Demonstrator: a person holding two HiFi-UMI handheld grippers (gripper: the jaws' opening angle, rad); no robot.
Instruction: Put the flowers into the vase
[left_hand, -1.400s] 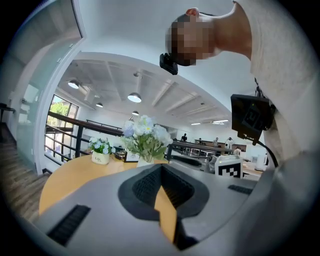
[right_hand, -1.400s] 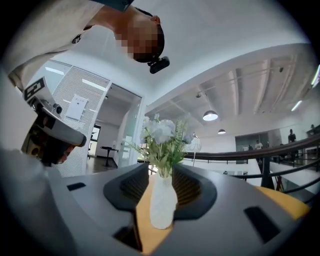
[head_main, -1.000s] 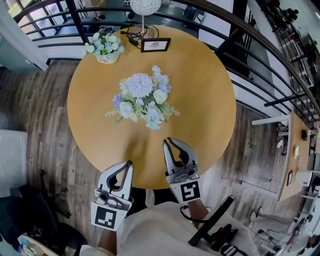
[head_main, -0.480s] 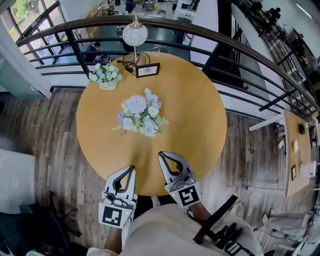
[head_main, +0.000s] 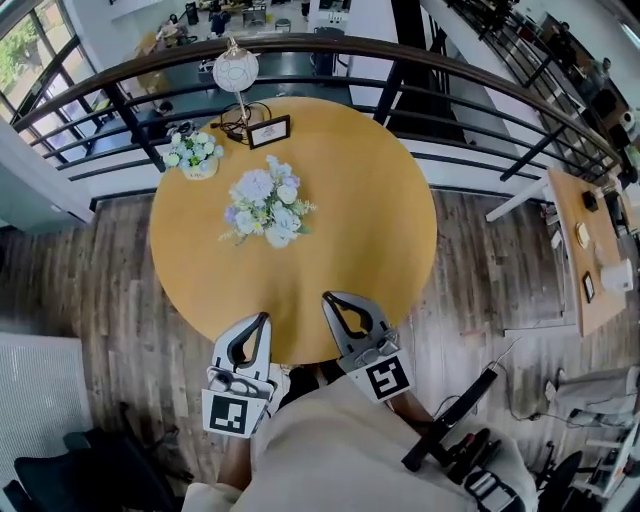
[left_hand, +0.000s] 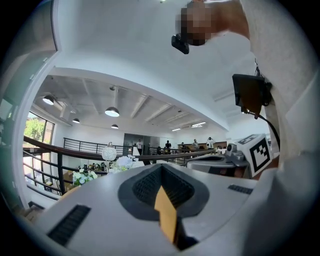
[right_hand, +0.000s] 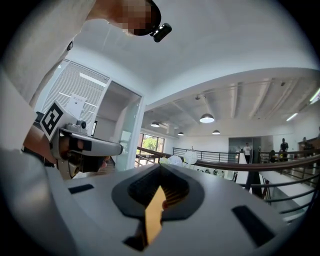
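Left gripper (head_main: 261, 319) and right gripper (head_main: 329, 298) jaws closed, empty, at tabletop (head_main: 380, 220) near edge; reaching in unopened risks shoving flowers (head_main: 262, 206), scattering stems.

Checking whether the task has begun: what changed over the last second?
The view drew back, so the table looks smaller. The left gripper and right gripper are shut and empty over its near edge. Nothing was taken. The bouquet lies where it was.

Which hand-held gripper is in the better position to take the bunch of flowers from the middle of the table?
Left, narrowly. The left hand-held gripper lines up almost straight with the flower bunch; the right hand-held gripper is offset to the side. Both are shut and empty.
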